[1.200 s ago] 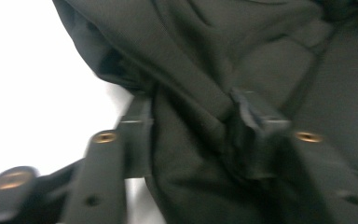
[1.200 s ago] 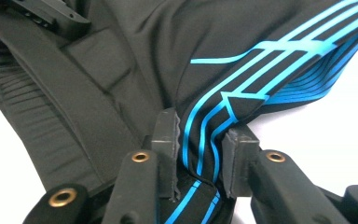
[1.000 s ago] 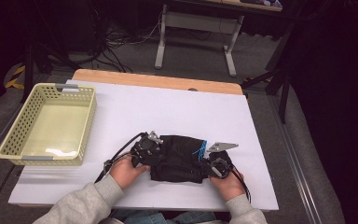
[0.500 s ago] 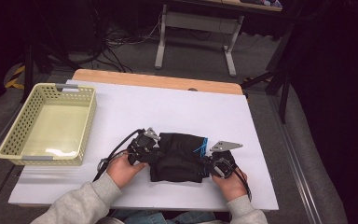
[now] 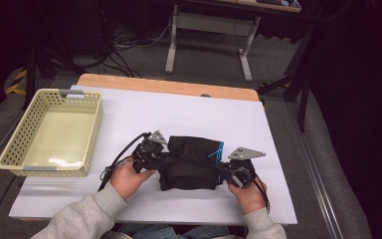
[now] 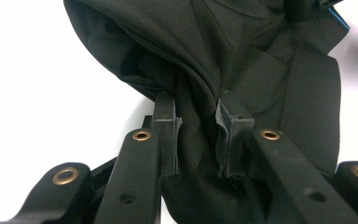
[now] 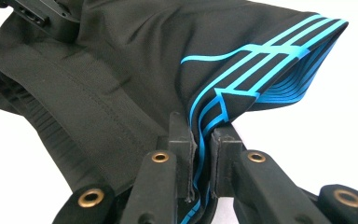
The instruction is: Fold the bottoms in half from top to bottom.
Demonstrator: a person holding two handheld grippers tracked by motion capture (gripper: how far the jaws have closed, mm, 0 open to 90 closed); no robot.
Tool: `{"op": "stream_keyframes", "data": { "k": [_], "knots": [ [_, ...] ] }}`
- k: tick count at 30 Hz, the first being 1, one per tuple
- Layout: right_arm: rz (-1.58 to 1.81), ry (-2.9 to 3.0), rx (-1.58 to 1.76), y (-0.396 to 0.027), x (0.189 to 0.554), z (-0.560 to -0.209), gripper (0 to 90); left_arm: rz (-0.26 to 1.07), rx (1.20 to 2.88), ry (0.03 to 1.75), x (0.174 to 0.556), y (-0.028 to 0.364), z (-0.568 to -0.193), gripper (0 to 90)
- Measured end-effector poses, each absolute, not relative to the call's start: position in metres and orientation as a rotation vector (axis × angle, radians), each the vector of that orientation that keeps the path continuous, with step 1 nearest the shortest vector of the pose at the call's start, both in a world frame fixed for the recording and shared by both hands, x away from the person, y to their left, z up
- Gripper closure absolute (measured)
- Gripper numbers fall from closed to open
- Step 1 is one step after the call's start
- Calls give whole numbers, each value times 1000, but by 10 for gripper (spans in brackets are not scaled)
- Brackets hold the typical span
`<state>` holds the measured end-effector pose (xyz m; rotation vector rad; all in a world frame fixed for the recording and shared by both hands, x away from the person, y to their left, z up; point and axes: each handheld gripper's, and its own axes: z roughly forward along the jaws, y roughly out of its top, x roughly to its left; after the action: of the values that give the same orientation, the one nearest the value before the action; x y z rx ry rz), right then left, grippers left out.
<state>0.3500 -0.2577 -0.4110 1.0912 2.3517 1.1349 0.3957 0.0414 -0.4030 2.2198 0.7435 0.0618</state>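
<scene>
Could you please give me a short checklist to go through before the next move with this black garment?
1. Left gripper has cloth between its pads: ok, a bunch of the black garment is pinched.
2. Right gripper grips the edge with the blue stripes: ok, jaws closed on it.
3. Both grips sit at opposite ends of the garment: ok in the high view.
4. Garment fully off the white table: cannot tell; its middle sags low.
5. Yellow basket ready to take something: ok, it looks empty.
6. Cables clear of the cloth: ok; they trail back along the hands.
</scene>
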Motion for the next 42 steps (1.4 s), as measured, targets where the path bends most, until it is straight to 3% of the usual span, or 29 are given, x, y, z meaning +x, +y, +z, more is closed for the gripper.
{"op": "stream_keyframes", "data": {
  "k": [42],
  "knots": [
    [1211,2302,1005,-226,362,-379,822,175,2176,747,399,77,-365,731]
  ]
}}
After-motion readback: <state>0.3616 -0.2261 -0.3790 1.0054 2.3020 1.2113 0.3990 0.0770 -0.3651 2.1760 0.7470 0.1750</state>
